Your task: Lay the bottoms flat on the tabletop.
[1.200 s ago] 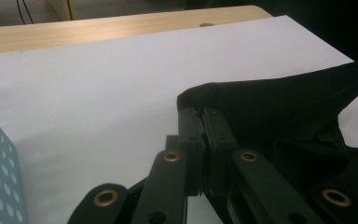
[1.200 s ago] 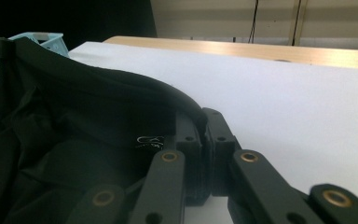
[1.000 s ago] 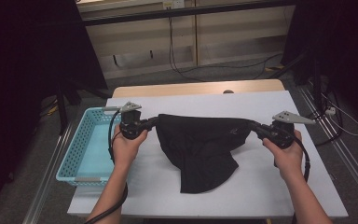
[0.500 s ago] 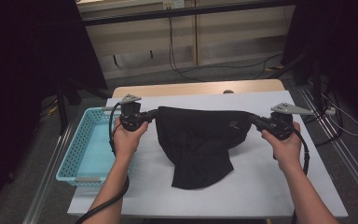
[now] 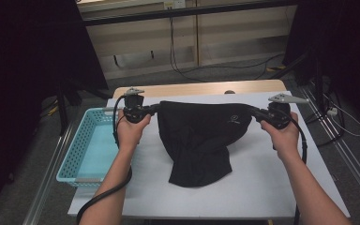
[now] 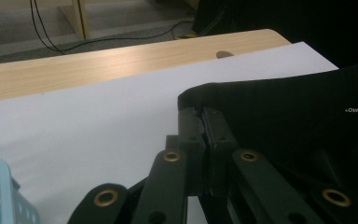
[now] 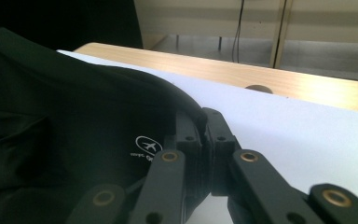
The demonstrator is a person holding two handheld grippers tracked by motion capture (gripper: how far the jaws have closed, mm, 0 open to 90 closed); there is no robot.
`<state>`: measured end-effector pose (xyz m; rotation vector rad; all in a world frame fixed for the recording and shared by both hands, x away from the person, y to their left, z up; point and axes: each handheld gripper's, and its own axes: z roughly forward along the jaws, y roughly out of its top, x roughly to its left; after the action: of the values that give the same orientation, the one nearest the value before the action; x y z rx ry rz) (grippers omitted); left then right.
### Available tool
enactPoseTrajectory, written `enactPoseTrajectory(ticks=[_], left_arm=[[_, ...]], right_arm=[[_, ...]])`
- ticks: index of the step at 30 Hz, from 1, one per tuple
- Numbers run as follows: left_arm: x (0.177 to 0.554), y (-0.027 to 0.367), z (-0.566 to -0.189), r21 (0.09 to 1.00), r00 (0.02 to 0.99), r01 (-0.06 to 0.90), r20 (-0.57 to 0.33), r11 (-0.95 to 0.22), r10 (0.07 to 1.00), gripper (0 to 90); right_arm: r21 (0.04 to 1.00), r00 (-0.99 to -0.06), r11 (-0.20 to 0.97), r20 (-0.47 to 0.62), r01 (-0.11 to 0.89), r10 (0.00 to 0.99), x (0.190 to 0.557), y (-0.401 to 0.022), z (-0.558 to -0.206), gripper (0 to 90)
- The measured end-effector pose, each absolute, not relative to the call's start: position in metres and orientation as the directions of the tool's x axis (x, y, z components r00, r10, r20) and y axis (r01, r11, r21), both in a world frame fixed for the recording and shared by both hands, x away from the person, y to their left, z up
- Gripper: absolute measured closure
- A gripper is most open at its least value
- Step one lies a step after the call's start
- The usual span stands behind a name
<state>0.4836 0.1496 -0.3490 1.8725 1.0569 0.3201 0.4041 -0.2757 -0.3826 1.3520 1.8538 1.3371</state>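
White table [image 5: 272,183]; black garment [image 5: 199,136] stretched between both clamped tongs

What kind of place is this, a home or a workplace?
Probably a lab or workshop test station: a white-covered table with metal rails alongside, loose cables on the floor, and handheld grippers stretching a black garment beside a blue basket.
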Motion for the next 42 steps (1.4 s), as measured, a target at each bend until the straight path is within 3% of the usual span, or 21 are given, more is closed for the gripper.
enactPoseTrajectory(ticks=[4, 7, 8, 9, 10, 11, 12, 13, 16, 17, 23, 29, 42], left_arm=[[0.515, 0.139, -0.336, 0.824, 0.589, 0.532, -0.195, -0.194, 0.785, 87.5], [0.546, 0.128, -0.322, 0.843, 0.558, 0.514, -0.190, -0.157, 0.808, 86.8], [0.546, 0.128, -0.322, 0.843, 0.558, 0.514, -0.190, -0.157, 0.808, 83.8], [0.560, 0.123, -0.324, 0.849, 0.525, 0.504, -0.155, -0.159, 0.837, 68.8], [0.560, 0.123, -0.324, 0.849, 0.525, 0.504, -0.155, -0.159, 0.837, 50.4], [0.562, 0.121, -0.327, 0.850, 0.501, 0.501, -0.134, -0.160, 0.855, 40.2], [0.562, 0.119, -0.333, 0.847, 0.502, 0.503, -0.123, -0.173, 0.856, 40.2], [0.559, 0.117, -0.342, 0.838, 0.513, 0.512, -0.122, -0.189, 0.850, 34.5], [0.551, 0.116, -0.354, 0.832, 0.520, 0.518, -0.121, -0.200, 0.845, 24.3], [0.543, 0.115, -0.364, 0.822, 0.524, 0.535, -0.141, -0.196, 0.840, 20.2], [0.509, 0.115, -0.381, 0.810, 0.568, 0.541, -0.152, -0.227, 0.809, 15.3], [0.484, 0.121, -0.390, 0.794, 0.583, 0.553, -0.152, -0.253, 0.798, 12.3], [0.451, 0.126, -0.403, 0.785, 0.601, 0.552, -0.141, -0.281, 0.787, 10.1]], right_arm=[[0.893, -0.376, 0.049, 0.138, 0.448, 0.916, 0.436, -0.276, -0.372, 86.4], [0.910, -0.281, 0.042, 0.083, 0.413, 0.956, 0.484, -0.275, -0.347, 82.6], [0.910, -0.281, 0.042, 0.083, 0.413, 0.956, 0.484, -0.275, -0.347, 82.6], [0.905, -0.208, -0.023, 0.122, 0.424, 0.970, 0.503, -0.273, -0.343, 58.9], [0.905, -0.208, -0.023, 0.122, 0.424, 0.970, 0.503, -0.273, -0.343, 58.9], [0.902, -0.195, -0.008, 0.102, 0.433, 0.975, 0.508, -0.269, -0.346, 54.0], [0.902, -0.195, -0.008, 0.102, 0.433, 0.975, 0.508, -0.269, -0.346, 54.0], [0.875, -0.231, 0.010, 0.118, 0.485, 0.966, 0.504, -0.262, -0.357, 42.8], [0.862, -0.263, 0.049, 0.099, 0.504, 0.960, 0.493, -0.256, -0.371, 42.1], [0.852, -0.305, 0.043, 0.139, 0.522, 0.942, 0.479, -0.251, -0.386, 39.9], [0.825, -0.364, 0.113, 0.118, 0.554, 0.924, 0.432, -0.238, -0.419, 34.4], [0.816, -0.375, 0.111, 0.137, 0.567, 0.917, 0.400, -0.235, -0.430, 31.8], [0.813, -0.440, 0.163, 0.124, 0.559, 0.890, 0.374, -0.217, -0.444, 32.5]])
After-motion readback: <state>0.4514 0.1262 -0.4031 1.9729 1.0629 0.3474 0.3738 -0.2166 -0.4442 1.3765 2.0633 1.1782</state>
